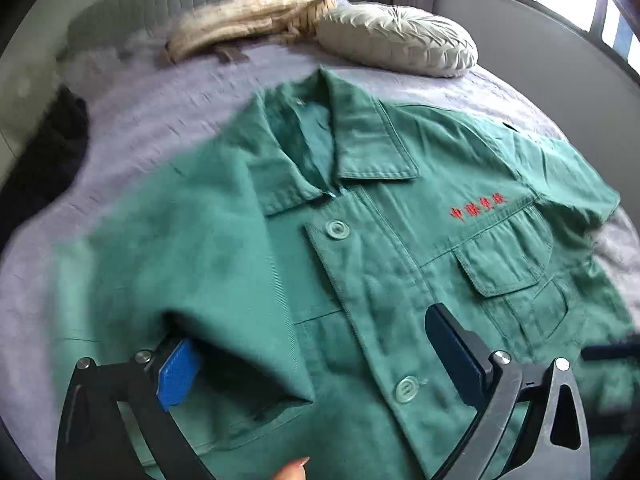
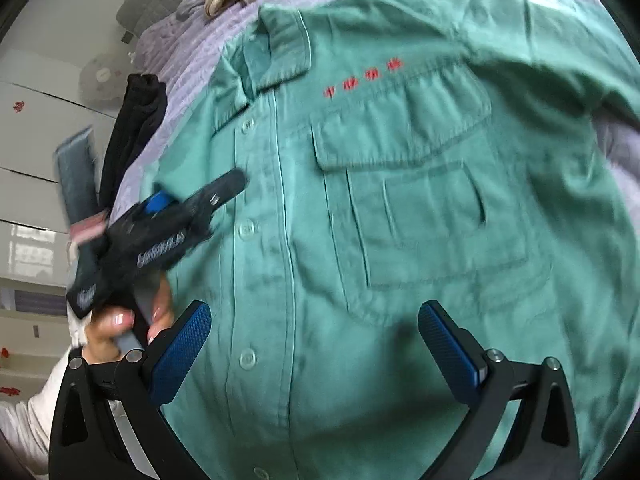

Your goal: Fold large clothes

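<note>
So there's a green work jacket [image 1: 360, 240] lying front-up on a bed with a lavender bedspread [image 1: 152, 120], and it fills most of both wrist views. The collar sits toward the top of the frame, the front is buttoned, and there's a flap chest pocket [image 1: 504, 256] with red embroidered characters [image 1: 478, 206] just above it.

The left gripper [image 1: 316, 356] is spread wide over the lower front of the jacket. A fold of the green cloth drapes over its blue pad at lower left, but the pads aren't pinching anything.

The right gripper [image 2: 314, 344] is released too, jaws wide apart above the jacket below the pocket, nothing between them.

A round pleated cushion [image 1: 400, 40] and a beige bundle [image 1: 240, 20] sit at the top of the left view. A dark garment [image 2: 136, 128] lies at the left edge of the bed.
</note>
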{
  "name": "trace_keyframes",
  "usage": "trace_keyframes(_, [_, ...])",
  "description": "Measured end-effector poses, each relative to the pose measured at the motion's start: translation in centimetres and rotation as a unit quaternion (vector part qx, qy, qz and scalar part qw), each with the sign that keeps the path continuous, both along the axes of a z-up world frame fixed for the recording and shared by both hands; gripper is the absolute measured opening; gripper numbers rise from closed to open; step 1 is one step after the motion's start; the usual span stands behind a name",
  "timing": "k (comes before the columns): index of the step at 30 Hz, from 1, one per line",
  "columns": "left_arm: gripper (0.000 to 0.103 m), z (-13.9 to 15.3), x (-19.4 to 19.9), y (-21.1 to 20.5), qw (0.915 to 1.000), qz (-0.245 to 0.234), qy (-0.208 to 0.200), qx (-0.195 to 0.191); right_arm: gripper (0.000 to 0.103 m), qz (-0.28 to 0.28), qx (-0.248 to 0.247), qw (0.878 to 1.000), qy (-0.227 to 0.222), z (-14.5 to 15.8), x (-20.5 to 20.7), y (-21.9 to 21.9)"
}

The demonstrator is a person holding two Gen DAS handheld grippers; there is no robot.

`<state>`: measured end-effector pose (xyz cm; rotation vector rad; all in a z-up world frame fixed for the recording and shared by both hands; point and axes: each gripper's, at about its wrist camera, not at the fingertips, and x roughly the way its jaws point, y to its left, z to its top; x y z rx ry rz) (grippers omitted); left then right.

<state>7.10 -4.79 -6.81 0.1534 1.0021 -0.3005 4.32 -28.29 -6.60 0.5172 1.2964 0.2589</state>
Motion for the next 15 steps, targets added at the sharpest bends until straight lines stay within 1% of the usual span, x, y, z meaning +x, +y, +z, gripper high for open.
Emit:
trace_keyframes(1, [0.102,0.4,-0.3,0.4,1.0000,0.002,-0.003,0.007,0.103,0.000,-0.004,1.000,-0.007,0.3,0.5,0.1])
trace_keyframes(3, [0.102,1.4,-1.2,2.3,0.9998,0.020,-0.008,0.005,0.103,0.004,-0.010,1.000,-0.023,1.0,2.0,0.4])
trace_keyframes(4, [0.102,2.0,-2.3,3.9,0.9990,0.041,-0.013,0.009,0.103,0.009,-0.014,0.999,-0.030,1.3,2.6,0.8])
trace_keyframes(6, [0.102,1.4,-1.4,6.5,0.9965,0.078,-0.017,0.027,0.103,0.036,-0.036,0.997,-0.050,2.2,4.3,2.7])
trace_keyframes(7, [0.102,1.2,-2.3,8.7,0.9923,0.113,-0.016,0.048,0.103,0.052,-0.046,0.996,-0.059,2.5,5.1,3.9])
trace_keyframes(9, [0.102,0.1,-3.1,11.7,0.9849,0.157,0.001,0.072,0.103,0.091,-0.073,0.990,-0.081,3.3,6.5,7.1])
trace_keyframes(10, [0.102,-1.0,-3.5,13.8,0.9783,0.187,0.024,0.086,0.103,0.119,-0.088,0.985,-0.093,3.5,7.3,9.4])
trace_keyframes(11, [0.102,-1.8,-3.6,14.9,0.9737,0.204,0.039,0.094,0.103,0.140,-0.100,0.980,-0.101,3.6,7.7,11.1])
trace_keyframes(12, [0.102,-2.5,-3.7,16.0,0.9690,0.221,0.052,0.098,0.103,0.165,-0.121,0.973,-0.112,3.4,8.2,13.4])
trace_keyframes(14, [0.102,-3.9,-3.9,17.8,0.9610,0.247,0.062,0.109,0.103,0.214,-0.162,0.955,-0.128,2.4,8.7,17.7])
trace_keyframes(15, [0.102,-4.2,-3.8,17.9,0.9594,0.251,0.061,0.114,0.103,0.245,-0.188,0.941,-0.139,1.5,8.7,20.2])
